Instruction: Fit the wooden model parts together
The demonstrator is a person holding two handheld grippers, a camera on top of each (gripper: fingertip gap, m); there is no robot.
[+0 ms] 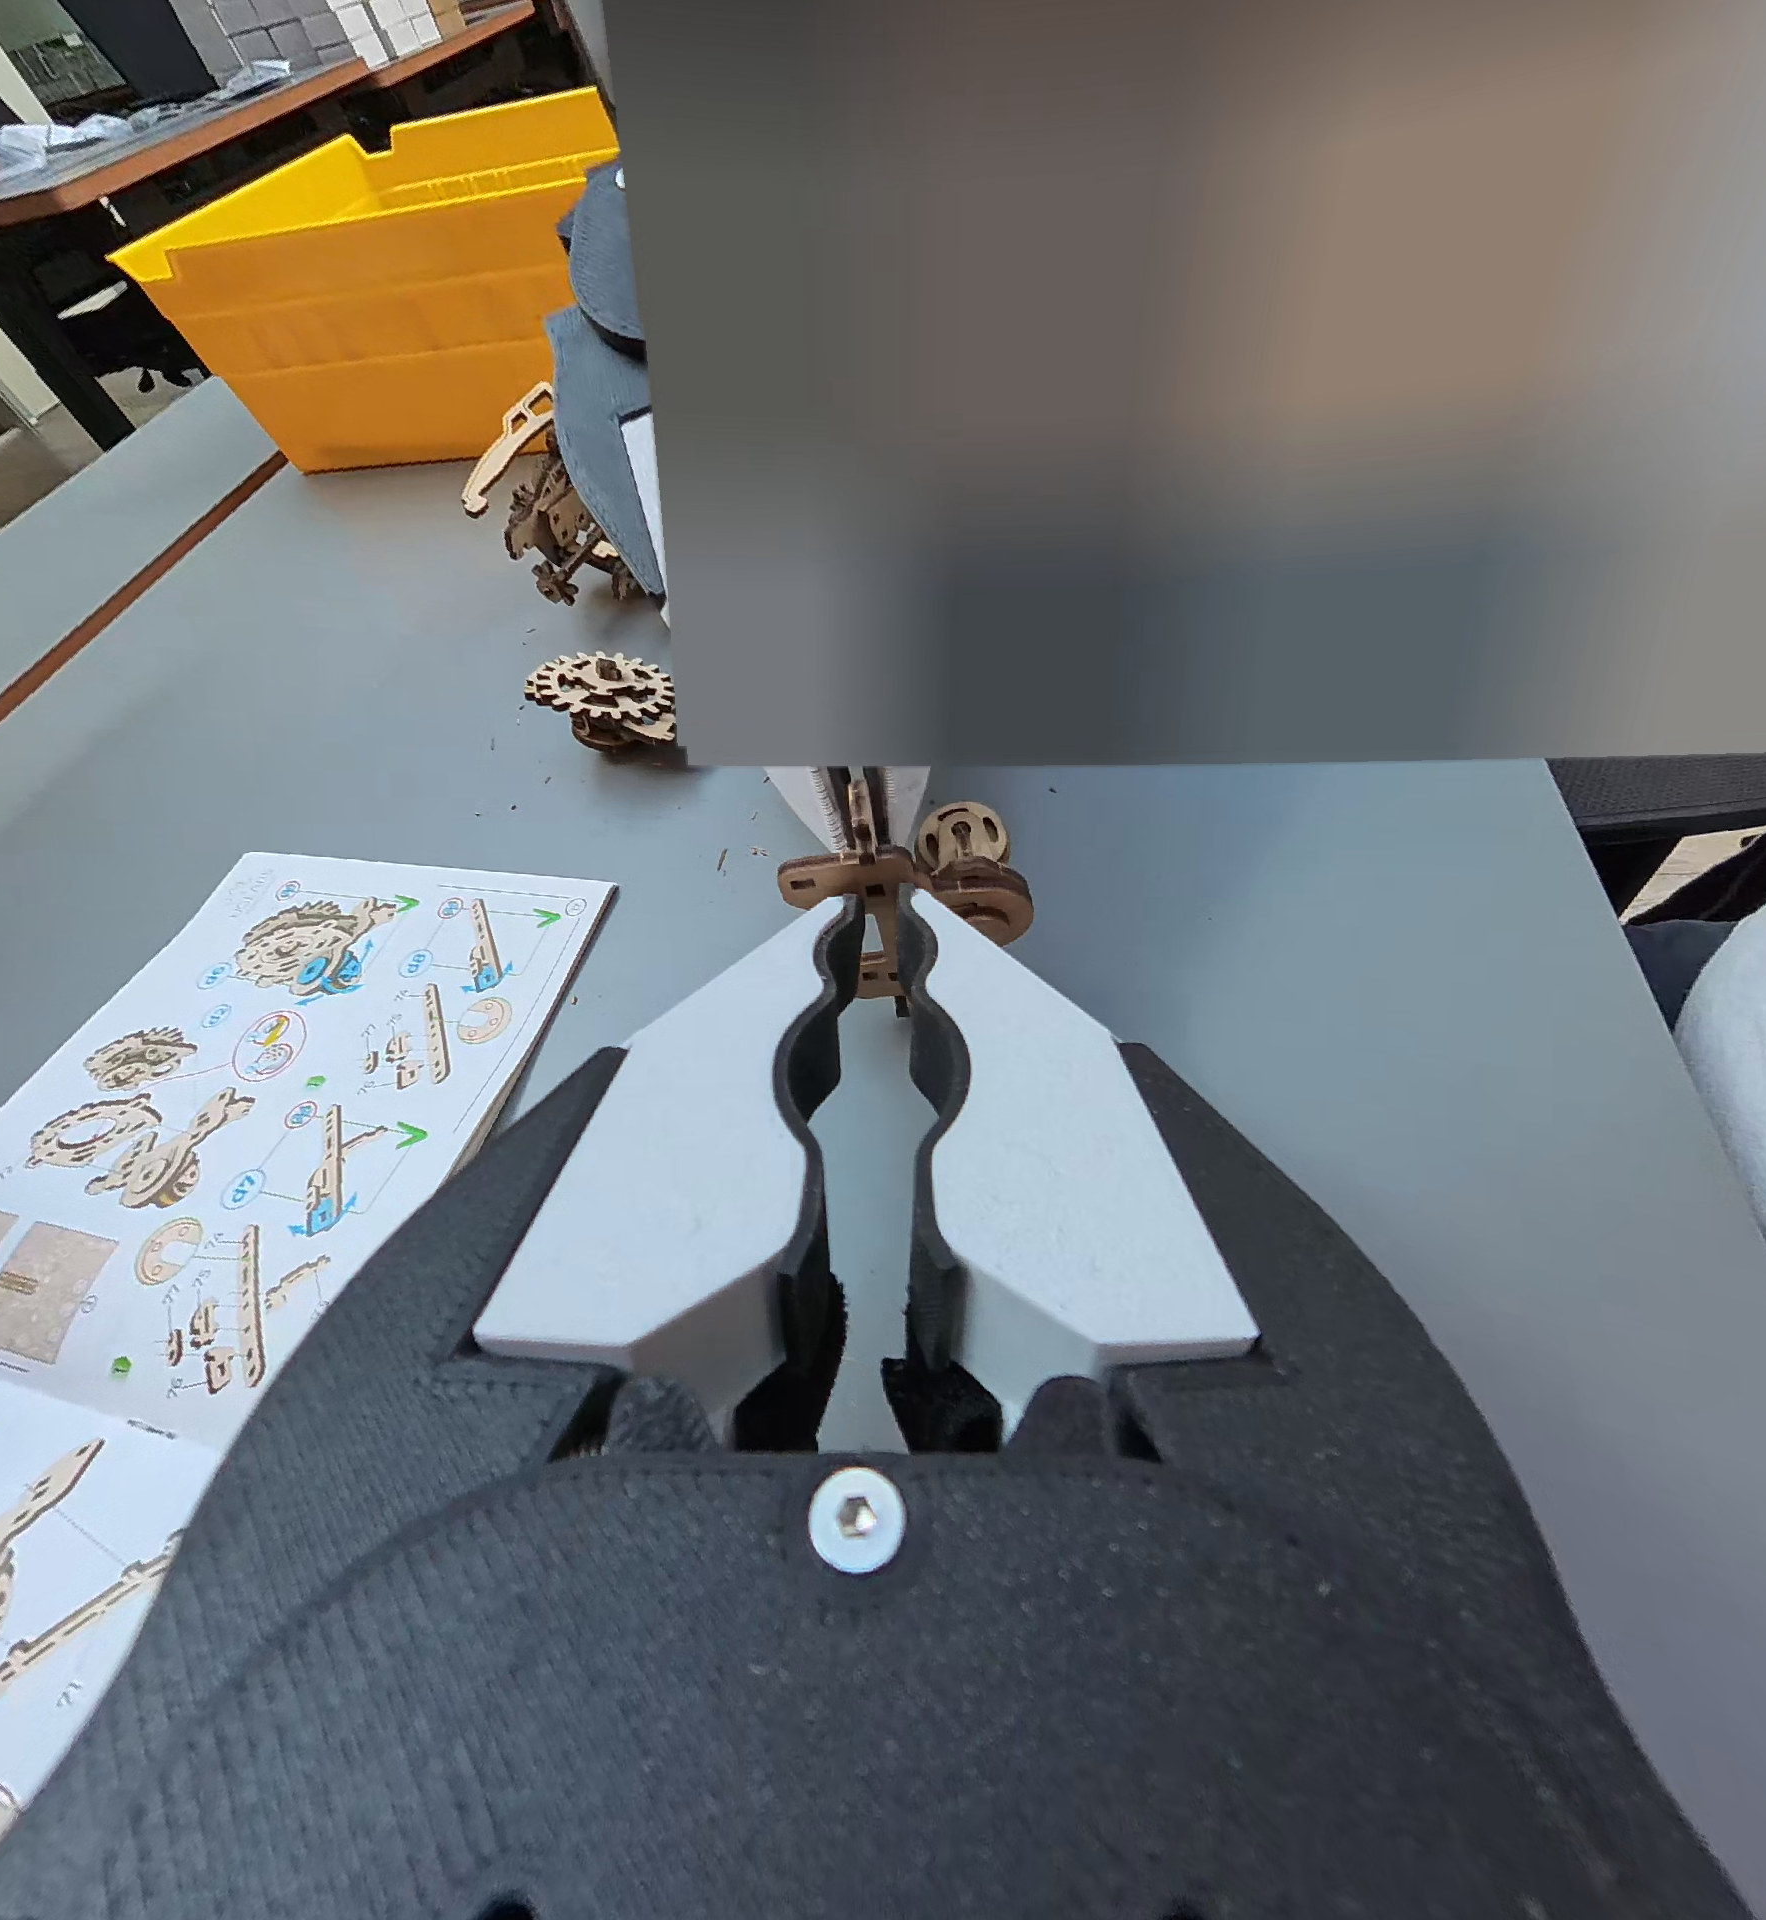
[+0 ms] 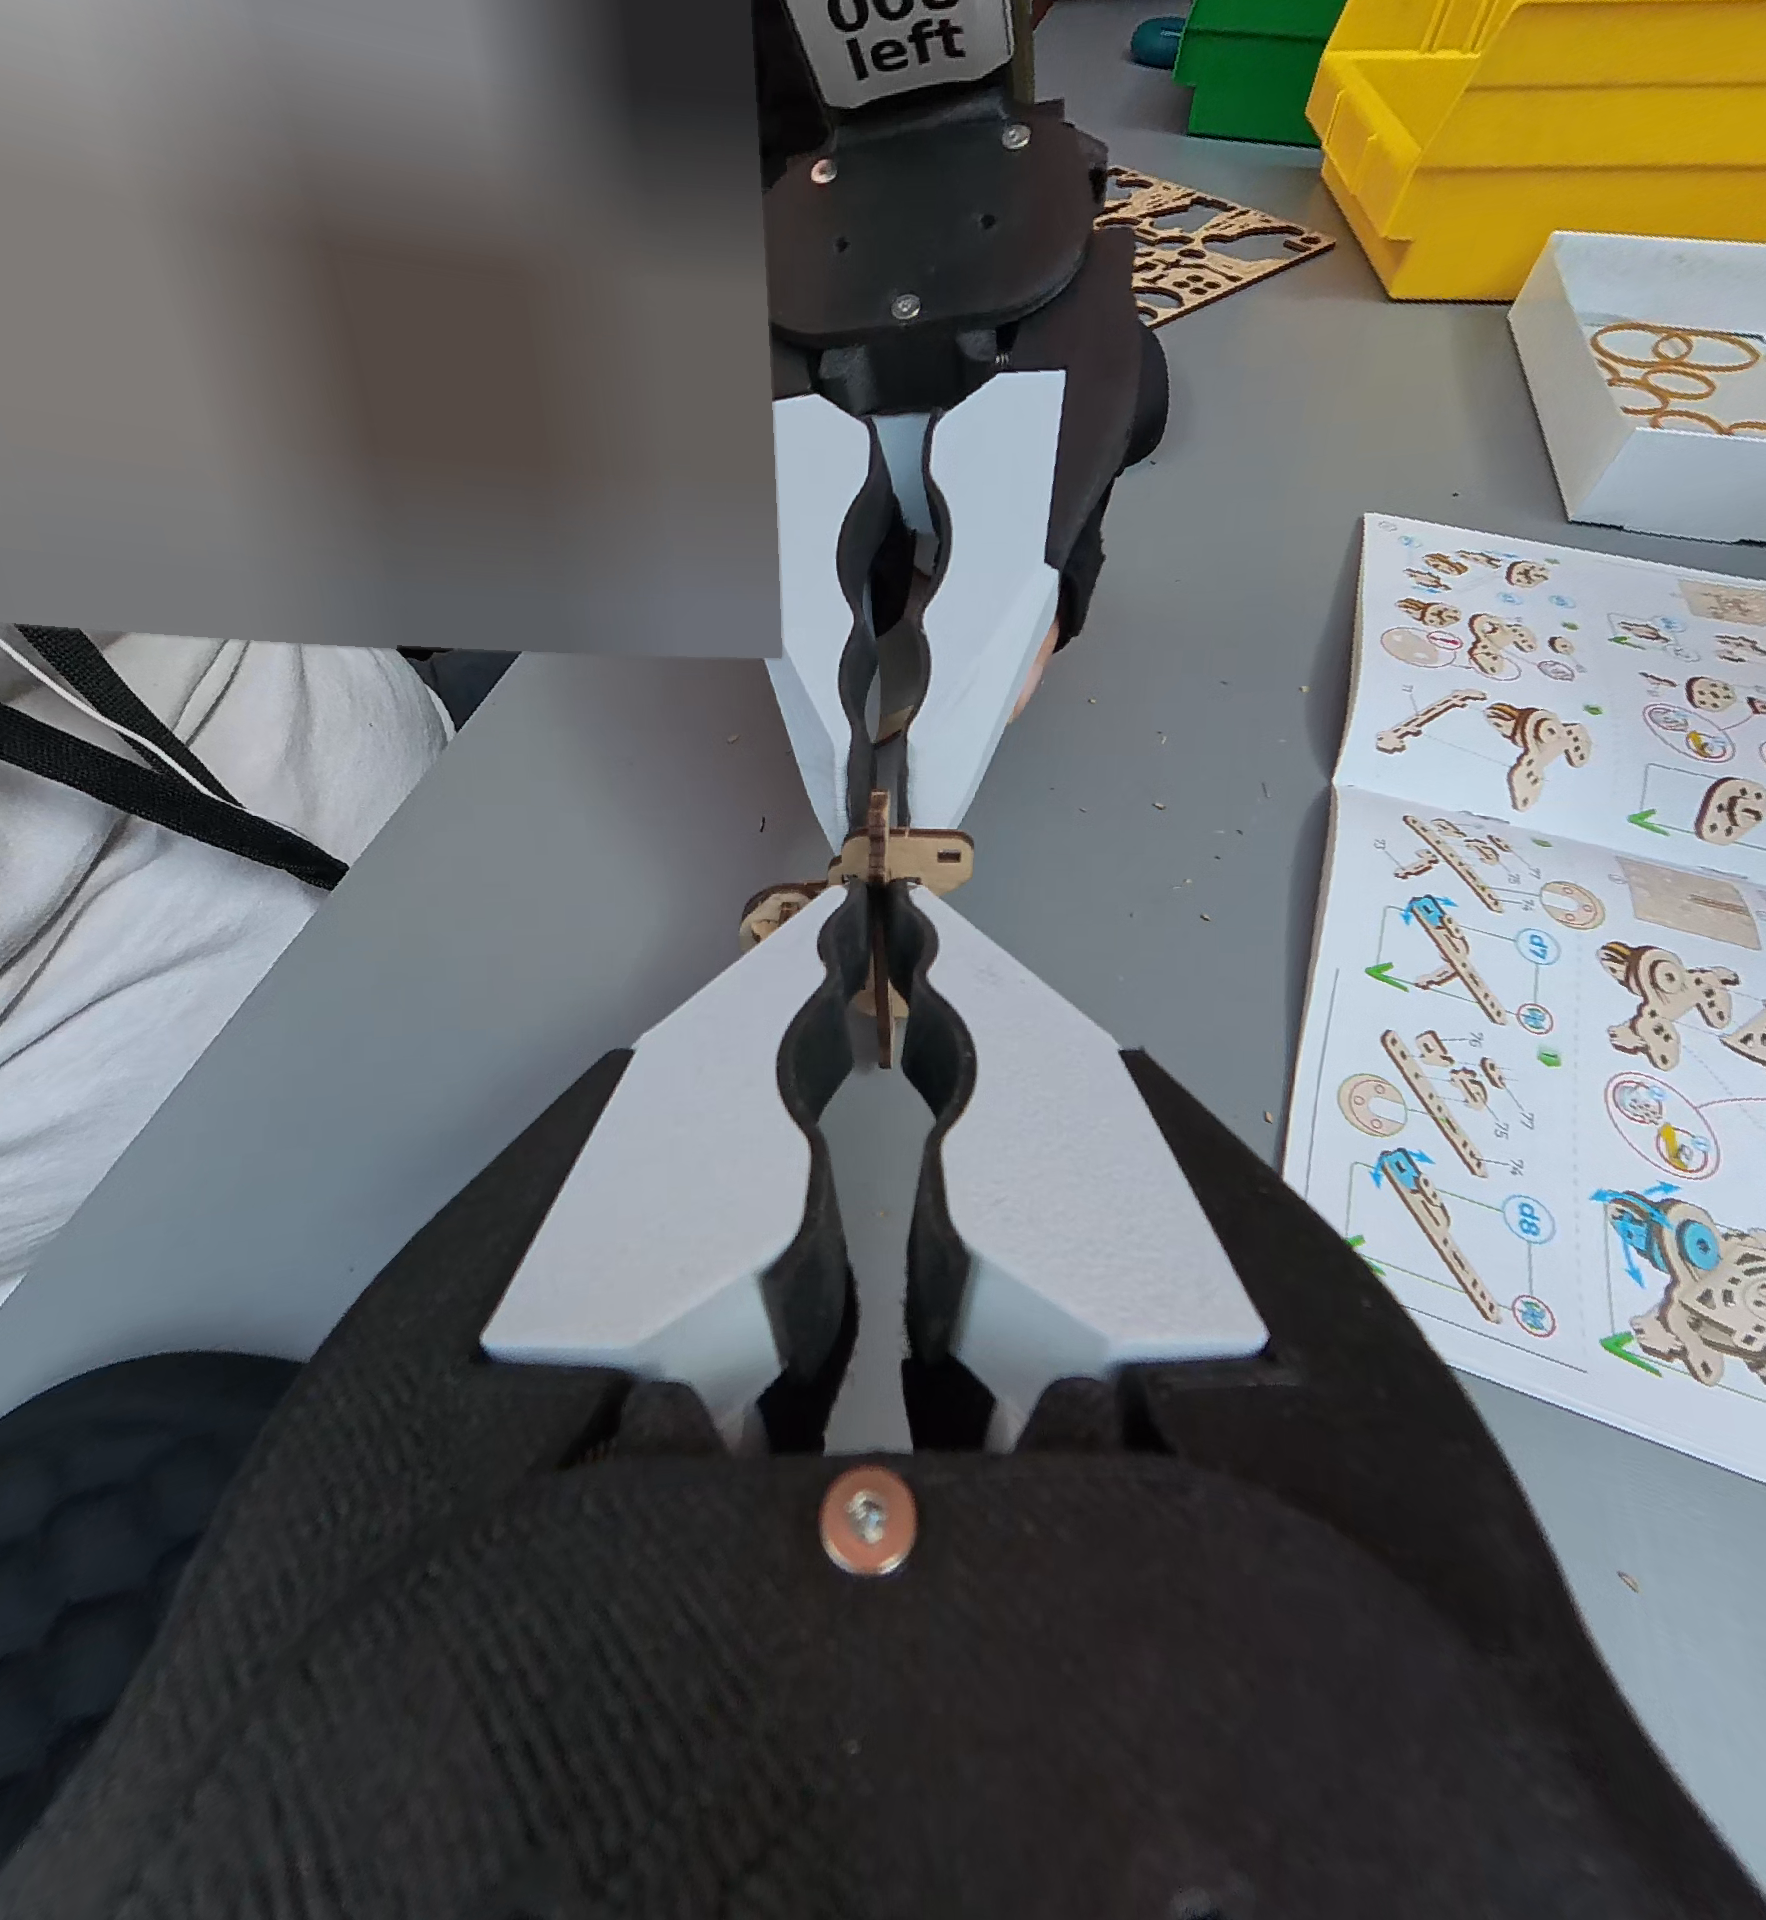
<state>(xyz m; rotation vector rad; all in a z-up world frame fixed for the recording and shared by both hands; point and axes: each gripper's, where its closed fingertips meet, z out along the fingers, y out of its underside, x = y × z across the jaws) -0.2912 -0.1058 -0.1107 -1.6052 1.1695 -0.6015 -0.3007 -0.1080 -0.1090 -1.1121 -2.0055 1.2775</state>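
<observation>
We see a flat grey worktop (image 1: 1222, 1039) with two black-and-white hand-held grippers meeting tip to tip above it. The left hand-held gripper (image 1: 877, 914) is closed on a thin pale wooden slat held on edge (image 1: 874, 961). The right hand-held gripper (image 2: 874, 914) faces it, closed on a second flat pale wooden plate (image 2: 881, 1003), also on edge. Where the tips meet, a short pale wooden cross-piece with a small slot (image 2: 915, 857) lies across both parts, so the model parts are held in the air between the two grippers, just above the worktop.

In our judgement, the main risk is a skewed push: if the two thin parts are not in line, the slot could jam or the thin wood could split. A part could also twist in the wavy black pads and slip out.

A white folded instruction sheet with coloured diagrams (image 2: 1585, 935) lies beside the work, a yellow plastic bin (image 1: 370, 291) stands farther off, and a small toothed wooden gear assembly (image 1: 604, 696) sits apart on the worktop. A round wooden disc piece (image 1: 967, 862) sits just behind the joint.

A large blurred patch covers much of both views. The joint itself is tiny and partly hidden by the gripper tips, so we cannot tell whether the parts are already seated.
</observation>
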